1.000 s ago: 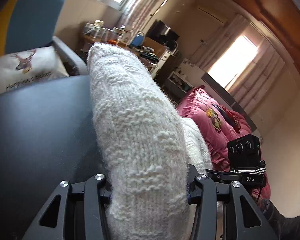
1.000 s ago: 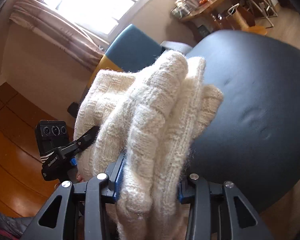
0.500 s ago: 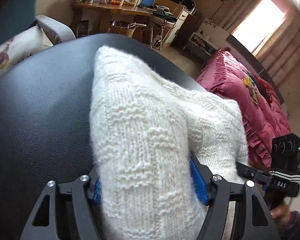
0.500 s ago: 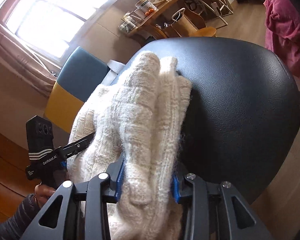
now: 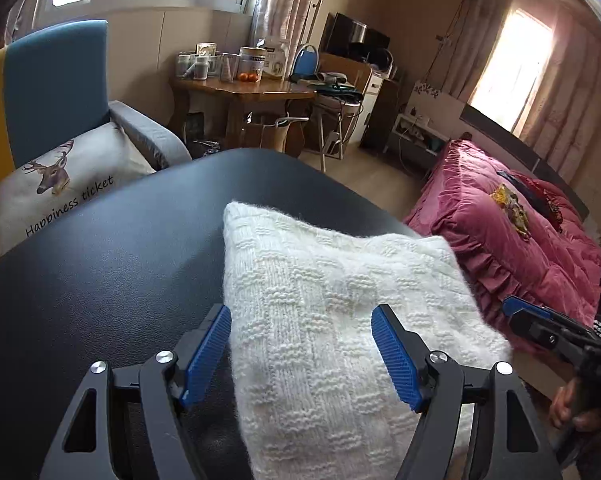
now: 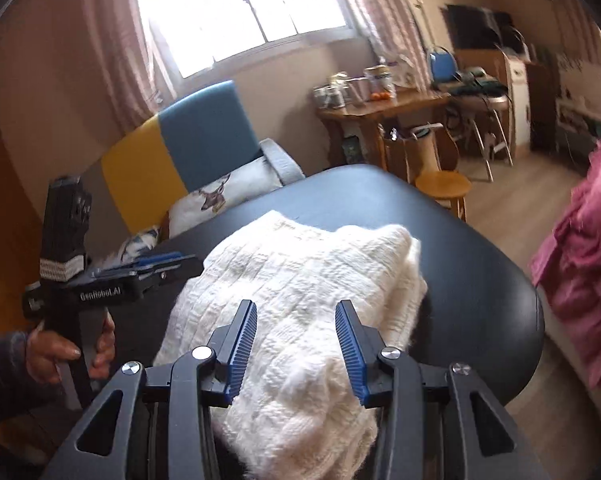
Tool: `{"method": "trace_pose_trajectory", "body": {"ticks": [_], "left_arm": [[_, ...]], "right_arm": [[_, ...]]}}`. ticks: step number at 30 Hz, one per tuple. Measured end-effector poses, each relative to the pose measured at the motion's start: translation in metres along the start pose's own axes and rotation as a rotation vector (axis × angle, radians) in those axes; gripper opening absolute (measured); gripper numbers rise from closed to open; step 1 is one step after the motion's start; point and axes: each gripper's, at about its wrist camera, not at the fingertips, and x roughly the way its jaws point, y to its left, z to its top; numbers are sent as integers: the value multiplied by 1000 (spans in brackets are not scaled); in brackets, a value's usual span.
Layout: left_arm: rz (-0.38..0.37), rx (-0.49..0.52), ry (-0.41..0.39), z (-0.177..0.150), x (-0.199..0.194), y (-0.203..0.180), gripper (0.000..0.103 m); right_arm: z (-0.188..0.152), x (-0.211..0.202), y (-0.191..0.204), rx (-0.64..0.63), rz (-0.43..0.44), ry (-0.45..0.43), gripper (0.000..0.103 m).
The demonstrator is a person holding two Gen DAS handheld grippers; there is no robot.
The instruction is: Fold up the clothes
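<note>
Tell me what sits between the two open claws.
The folded white sweater spans the gap between the left claw and right claw, lying on the black table; both wrist views show it.

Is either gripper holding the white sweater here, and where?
Neither. Both the left gripper and right gripper are open around the folded white sweater lying on the black table.

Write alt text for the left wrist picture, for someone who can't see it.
A folded white knitted sweater lies on a black padded table, with the left gripper open above its near end, blue fingers spread either side. Behind are a deer-print cushion on a blue armchair, a cluttered wooden table and a pink bedspread.
</note>
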Motion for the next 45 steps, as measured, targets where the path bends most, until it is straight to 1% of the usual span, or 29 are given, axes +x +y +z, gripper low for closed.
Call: {"method": "trace_pose_trajectory", "body": {"ticks": [1,3,4,5,6,8,10,12,16,18,21,22,24,28,30,33,35,39,40,42,45], "left_arm": [[-19,-2,7,-2,-1,-2,74],[-30,16,43,-7,9,-11,74],[-34,27,63,-9,14,-17,74],[-23,36,92,-12,23,-20,74],[-12,43,129,-18,32,-21,73],[17,62,135,-27,40,-25,74],[47,72,130,-32,44,-28,76],[69,54,134,-31,42,-27,78],[114,19,142,-29,40,-27,94],[147,-10,133,-28,32,-26,94],[243,8,89,-27,11,-32,95],[259,21,69,-26,2,-35,99],[274,45,22,-24,-19,-42,102],[281,86,-60,-21,-58,-56,103],[296,99,-77,-22,-72,-62,103],[310,92,-97,-21,-88,-67,103],[349,80,-116,-23,-99,-71,103],[468,82,-185,-25,-118,-73,103],[472,74,-192,-25,-121,-72,103],[449,45,-192,-24,-127,-67,103],[410,-11,-171,-22,-129,-58,103]], "right_arm": [[-1,8,11,-56,-9,34,36],[-11,31,23,-123,-52,137,34],[-28,36,15,-127,-73,169,30],[-45,42,7,-130,-94,200,28],[-61,47,0,-131,-110,224,28],[-78,41,-11,-83,-64,132,28],[-82,41,-12,-64,-61,112,27],[-81,41,-10,-71,-70,107,27],[-78,38,-3,-61,-92,91,28],[-74,32,2,-50,-114,84,28],[-63,17,10,41,-131,54,29],[-58,10,14,60,-136,29,30],[-48,-2,23,75,-141,-25,36],[-31,-16,43,74,-140,-71,37],[-28,-14,52,59,-163,-60,37],[-22,-10,63,31,-215,-35,37],[-19,-10,67,28,-249,-24,37],[-12,-15,74,20,-309,-42,37],[-11,-16,75,19,-317,-47,37],[-8,-17,77,17,-319,-57,37],[-5,-17,81,7,-298,-57,37]]}}
